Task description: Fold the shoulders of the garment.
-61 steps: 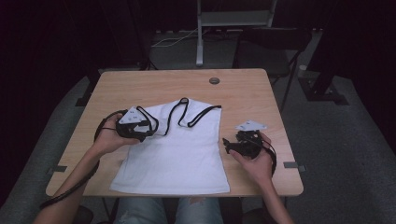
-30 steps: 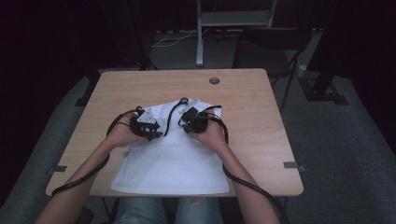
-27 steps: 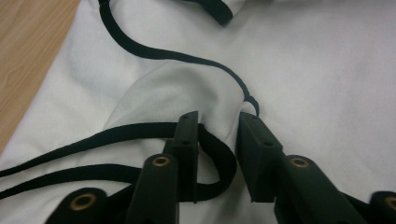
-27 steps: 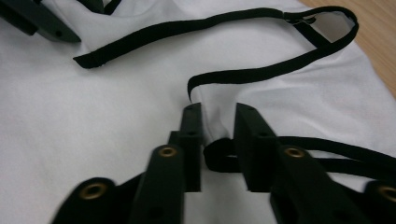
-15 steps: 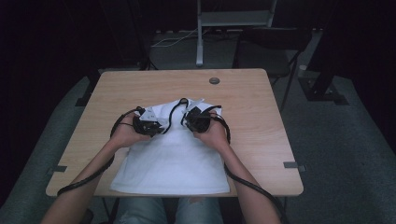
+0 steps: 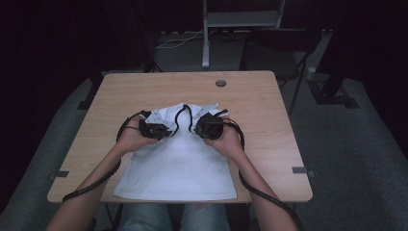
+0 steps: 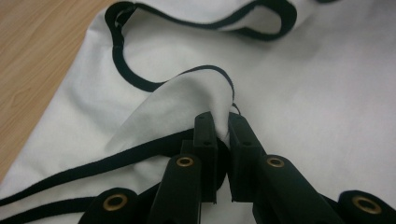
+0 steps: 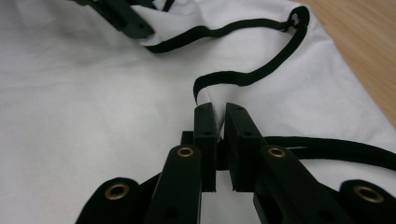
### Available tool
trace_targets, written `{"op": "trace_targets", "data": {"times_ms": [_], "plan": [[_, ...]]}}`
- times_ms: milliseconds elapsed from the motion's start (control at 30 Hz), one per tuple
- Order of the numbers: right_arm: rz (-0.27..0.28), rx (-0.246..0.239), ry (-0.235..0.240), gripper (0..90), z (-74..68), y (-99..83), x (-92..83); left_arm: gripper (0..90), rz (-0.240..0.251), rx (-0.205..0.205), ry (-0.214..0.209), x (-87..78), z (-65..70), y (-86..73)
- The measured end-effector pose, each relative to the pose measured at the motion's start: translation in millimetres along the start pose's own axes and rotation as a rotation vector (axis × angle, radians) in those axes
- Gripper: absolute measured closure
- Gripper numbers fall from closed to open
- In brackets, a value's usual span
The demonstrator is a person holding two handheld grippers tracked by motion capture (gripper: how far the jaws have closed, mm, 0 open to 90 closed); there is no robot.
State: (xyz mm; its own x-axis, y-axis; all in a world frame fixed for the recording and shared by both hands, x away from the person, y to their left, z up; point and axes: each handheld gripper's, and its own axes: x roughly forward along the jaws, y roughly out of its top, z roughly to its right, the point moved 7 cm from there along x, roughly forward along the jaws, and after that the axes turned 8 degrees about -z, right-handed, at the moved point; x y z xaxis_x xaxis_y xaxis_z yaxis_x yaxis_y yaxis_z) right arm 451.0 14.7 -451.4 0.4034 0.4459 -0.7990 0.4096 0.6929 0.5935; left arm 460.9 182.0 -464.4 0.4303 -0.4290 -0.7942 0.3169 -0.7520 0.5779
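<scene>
A white sleeveless top (image 6: pixel 178 166) with black trim lies flat on the wooden table (image 6: pixel 260 103), its hem toward the person. My left gripper (image 6: pixel 162 129) rests on its upper left part. In the left gripper view the gripper (image 7: pixel 220 122) is shut on a raised fold of the white cloth (image 7: pixel 303 84) beside the black edging (image 7: pixel 140 84). On the upper right part my right gripper (image 6: pixel 201 127) pinches the top too. The right gripper view shows that gripper (image 8: pixel 217 111) shut on a peak of cloth (image 8: pixel 93 93) under a black strap (image 8: pixel 243 77).
A small dark round disc (image 6: pixel 221 83) sits near the table's far edge. Bare wood lies left and right of the top. A dark chair (image 6: pixel 279 43) and a metal stand (image 6: pixel 206 33) are beyond the table. The left gripper's tip (image 8: pixel 123 16) shows in the right gripper view.
The right hand came from the table's right side onto the top's upper part, close to the left hand. Both hands now sit near each other, and the cloth between them has bunched up.
</scene>
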Motion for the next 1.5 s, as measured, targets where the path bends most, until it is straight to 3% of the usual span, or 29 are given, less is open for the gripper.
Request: {"op": "trace_targets", "data": {"times_ms": [267,400,533,567,600,767,800,833,867,900,1067,1300,1500], "plan": [[-0.025,-0.035,0.031,83.2,-13.0,-4.1,4.6,84.0,0.000,0.007,-0.012,1.9,4.9,1.9],[-0.029,-0.035,0.036,78.9,-14.4,-4.5,7.1,80.6,-0.014,0.010,-0.032,4.1,6.9,-1.6],[-0.010,-0.017,0.068,58.4,-14.4,-4.3,6.2,68.4,0.035,-0.001,-0.066,-3.8,8.0,-3.8],[-0.010,-0.017,0.068,58.4,-14.4,-4.3,6.2,63.9,0.035,-0.001,-0.066,-3.8,8.0,-3.8],[0.007,0.006,0.076,52.9,-11.6,-3.5,3.5,63.9,0.048,-0.005,-0.069,-6.8,6.8,-4.3],[0.082,0.123,0.086,44.9,15.5,-1.4,-9.5,55.6,0.108,-0.055,-0.084,-24.1,-6.6,-7.8],[0.083,0.153,0.065,43.1,24.0,-1.7,-10.1,53.6,0.120,-0.085,-0.070,-25.8,-13.1,-7.0],[0.083,0.153,0.065,43.1,24.0,-1.7,-10.1,53.0,0.120,-0.085,-0.070,-25.8,-13.1,-7.0],[0.052,0.202,0.016,42.0,38.3,-4.0,-6.6,53.0,0.130,-0.125,-0.030,-25.4,-23.8,-4.8],[0.032,0.220,-0.007,42.0,43.7,-5.3,-3.6,52.9,0.133,-0.144,-0.009,-23.6,-28.1,-3.2],[-0.023,0.264,-0.092,40.5,62.2,-8.6,10.4,51.0,0.103,-0.177,0.029,-5.4,-38.2,2.0],[-0.081,0.271,-0.152,38.8,69.0,-16.3,27.0,51.2,0.005,-0.178,0.018,20.4,-39.9,-5.7],[-0.074,0.280,-0.148,37.4,71.1,-19.6,30.8,50.9,-0.005,-0.168,0.024,21.2,-39.5,-8.0]]}}
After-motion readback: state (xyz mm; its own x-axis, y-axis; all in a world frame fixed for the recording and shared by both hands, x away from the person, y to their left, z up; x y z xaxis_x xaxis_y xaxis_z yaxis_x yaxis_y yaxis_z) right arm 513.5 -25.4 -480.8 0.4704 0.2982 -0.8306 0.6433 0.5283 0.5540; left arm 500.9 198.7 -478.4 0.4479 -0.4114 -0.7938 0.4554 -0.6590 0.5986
